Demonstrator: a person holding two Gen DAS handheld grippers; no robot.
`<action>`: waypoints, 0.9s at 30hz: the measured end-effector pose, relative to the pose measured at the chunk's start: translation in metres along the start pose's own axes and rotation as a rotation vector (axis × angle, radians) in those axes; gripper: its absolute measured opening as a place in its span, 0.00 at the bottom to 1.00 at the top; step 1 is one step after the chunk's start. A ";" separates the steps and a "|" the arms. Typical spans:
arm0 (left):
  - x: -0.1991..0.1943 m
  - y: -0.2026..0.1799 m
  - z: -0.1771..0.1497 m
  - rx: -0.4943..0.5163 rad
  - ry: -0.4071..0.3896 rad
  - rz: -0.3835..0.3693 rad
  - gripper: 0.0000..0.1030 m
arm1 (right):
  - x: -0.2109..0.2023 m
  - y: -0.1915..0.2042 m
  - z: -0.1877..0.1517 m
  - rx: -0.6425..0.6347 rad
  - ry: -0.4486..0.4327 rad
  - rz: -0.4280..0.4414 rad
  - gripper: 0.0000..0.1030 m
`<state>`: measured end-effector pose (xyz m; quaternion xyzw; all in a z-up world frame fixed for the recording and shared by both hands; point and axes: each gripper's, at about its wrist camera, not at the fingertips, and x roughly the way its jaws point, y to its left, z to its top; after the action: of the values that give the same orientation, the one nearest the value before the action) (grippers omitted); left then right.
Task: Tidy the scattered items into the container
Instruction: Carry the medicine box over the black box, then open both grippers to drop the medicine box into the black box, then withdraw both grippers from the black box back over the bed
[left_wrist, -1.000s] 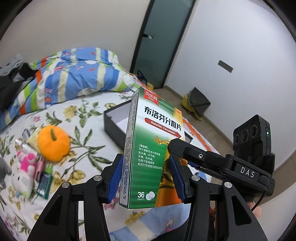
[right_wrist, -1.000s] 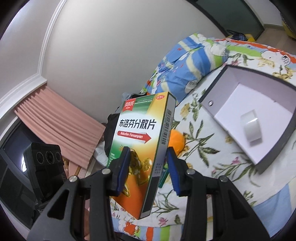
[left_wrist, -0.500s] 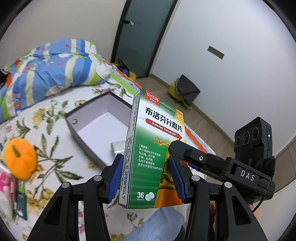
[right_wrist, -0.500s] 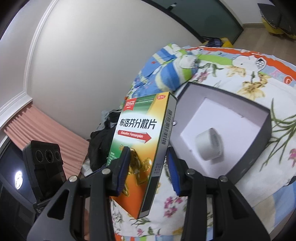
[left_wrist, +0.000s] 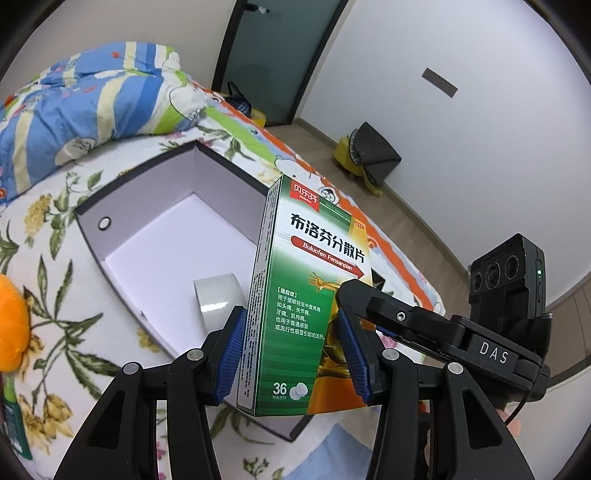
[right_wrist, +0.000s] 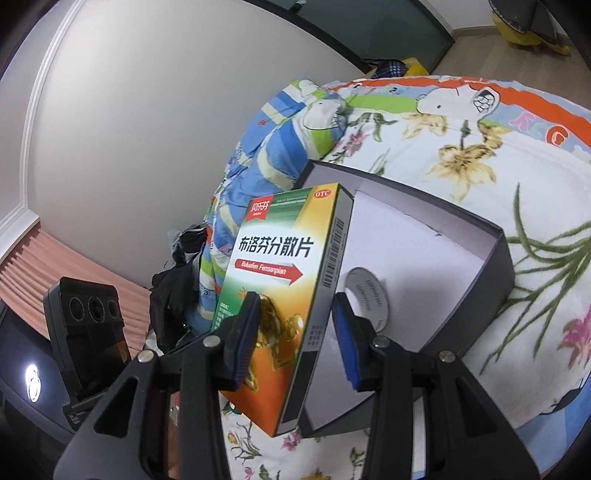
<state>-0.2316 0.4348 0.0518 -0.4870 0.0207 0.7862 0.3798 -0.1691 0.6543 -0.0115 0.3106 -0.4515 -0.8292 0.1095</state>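
A green and orange medicine box (left_wrist: 306, 295) is held upright between both grippers. My left gripper (left_wrist: 291, 354) is shut on its narrow sides; my right gripper (right_wrist: 295, 332) grips it from the opposite side, where the medicine box (right_wrist: 280, 280) shows its front and barcode edge. Behind and below it the open dark box with a white inside (left_wrist: 147, 236) lies on the floral bed sheet. A roll of clear tape (left_wrist: 218, 299) lies inside the box; the tape (right_wrist: 365, 295) also shows in the right wrist view, in the container (right_wrist: 495, 280).
An orange plush fruit (left_wrist: 11, 328) lies on the sheet at the left edge, with a green item (left_wrist: 14, 424) below it. A striped blue quilt (left_wrist: 92, 99) is bunched behind the container. The bed edge and floor (left_wrist: 424, 221) are to the right.
Both grippers have carried the medicine box toward the container, which now fills more of both views. The plush toys have slid out of view to the left.
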 end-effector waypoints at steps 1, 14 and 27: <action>0.004 0.000 0.000 0.001 0.005 -0.001 0.49 | 0.001 -0.004 0.000 0.005 0.001 -0.004 0.40; 0.018 -0.002 0.002 0.034 -0.002 0.024 0.49 | 0.003 -0.020 0.003 0.011 -0.034 -0.027 0.42; -0.024 0.031 -0.009 -0.062 -0.039 0.058 0.49 | -0.023 -0.017 -0.010 0.086 -0.108 -0.027 0.88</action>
<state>-0.2379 0.3958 0.0550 -0.4822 0.0029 0.8066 0.3418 -0.1431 0.6684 -0.0196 0.2757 -0.4877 -0.8262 0.0604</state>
